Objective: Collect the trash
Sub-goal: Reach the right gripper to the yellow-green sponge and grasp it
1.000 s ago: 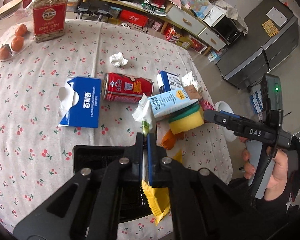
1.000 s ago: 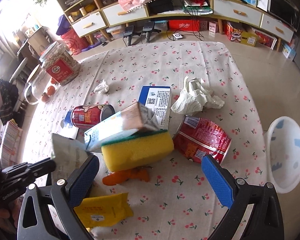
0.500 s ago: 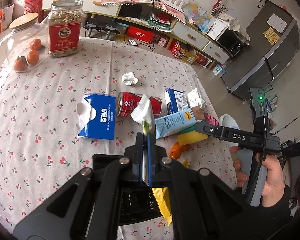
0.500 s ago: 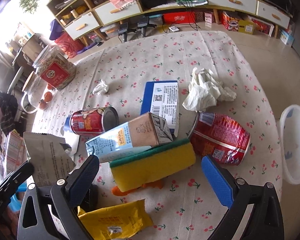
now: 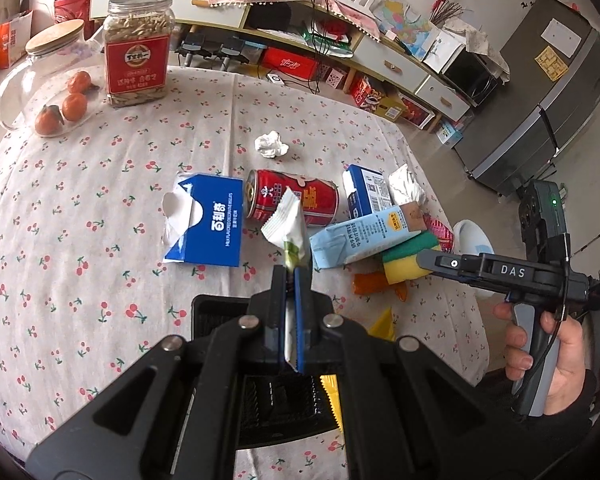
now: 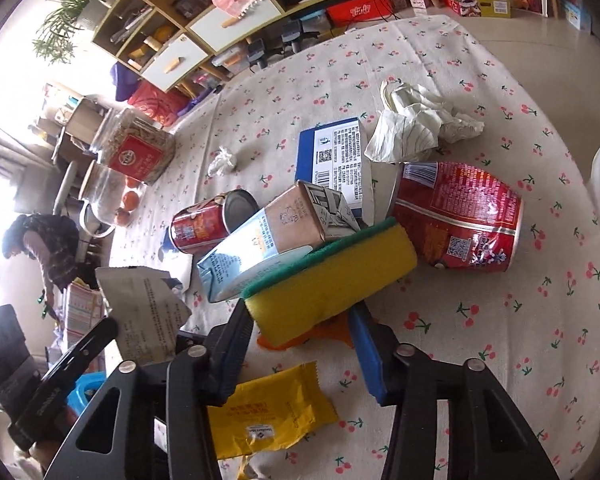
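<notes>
Nearest us on the cherry-print tablecloth (image 6: 480,92) lie a yellow snack packet (image 6: 272,412) and a black tray (image 5: 276,400), and beyond them the trash heap: yellow sponge (image 6: 332,280), milk carton (image 6: 268,240), crushed red cup (image 6: 460,220), red can (image 5: 294,202) and a blue tissue box (image 5: 208,228) printed "MILK FLAVORED". Our right gripper (image 6: 300,340), marked "DAS", has just been closing and its pads now press the sponge's ends. Our left gripper (image 5: 290,316) is clenched on a torn white wrapper (image 5: 286,228), held above the tray.

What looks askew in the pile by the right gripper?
The light-blue milk carton lies tilted, propped on the yellow sponge with green scouring pad, which the right gripper is closing around.
</notes>
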`<move>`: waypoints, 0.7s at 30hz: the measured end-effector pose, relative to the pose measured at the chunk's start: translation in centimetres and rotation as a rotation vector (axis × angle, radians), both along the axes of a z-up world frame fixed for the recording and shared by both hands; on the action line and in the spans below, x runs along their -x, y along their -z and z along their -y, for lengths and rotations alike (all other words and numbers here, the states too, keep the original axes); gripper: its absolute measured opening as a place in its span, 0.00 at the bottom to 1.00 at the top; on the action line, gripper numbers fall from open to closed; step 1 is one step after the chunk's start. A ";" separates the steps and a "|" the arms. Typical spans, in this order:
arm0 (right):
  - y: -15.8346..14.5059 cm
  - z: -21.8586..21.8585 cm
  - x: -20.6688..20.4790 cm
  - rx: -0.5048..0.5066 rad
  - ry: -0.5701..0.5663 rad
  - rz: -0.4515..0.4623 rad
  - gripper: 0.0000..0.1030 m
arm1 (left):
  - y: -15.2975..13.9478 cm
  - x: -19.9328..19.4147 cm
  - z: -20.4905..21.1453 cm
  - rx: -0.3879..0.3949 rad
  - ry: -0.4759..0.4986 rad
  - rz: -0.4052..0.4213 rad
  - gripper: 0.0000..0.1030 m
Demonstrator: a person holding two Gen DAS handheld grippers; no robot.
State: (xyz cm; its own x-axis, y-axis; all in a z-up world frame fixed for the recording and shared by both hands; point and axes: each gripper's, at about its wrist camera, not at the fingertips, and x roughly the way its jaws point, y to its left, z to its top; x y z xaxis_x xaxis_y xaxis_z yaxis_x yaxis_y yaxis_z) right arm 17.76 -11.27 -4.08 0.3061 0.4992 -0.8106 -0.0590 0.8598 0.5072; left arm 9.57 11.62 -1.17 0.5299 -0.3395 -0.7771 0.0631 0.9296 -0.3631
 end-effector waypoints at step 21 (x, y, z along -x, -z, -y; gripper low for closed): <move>-2.5 5.8 2.8 0.149 0.102 0.095 0.65 | -0.4 0.5 0.4 -0.008 0.004 0.016 0.04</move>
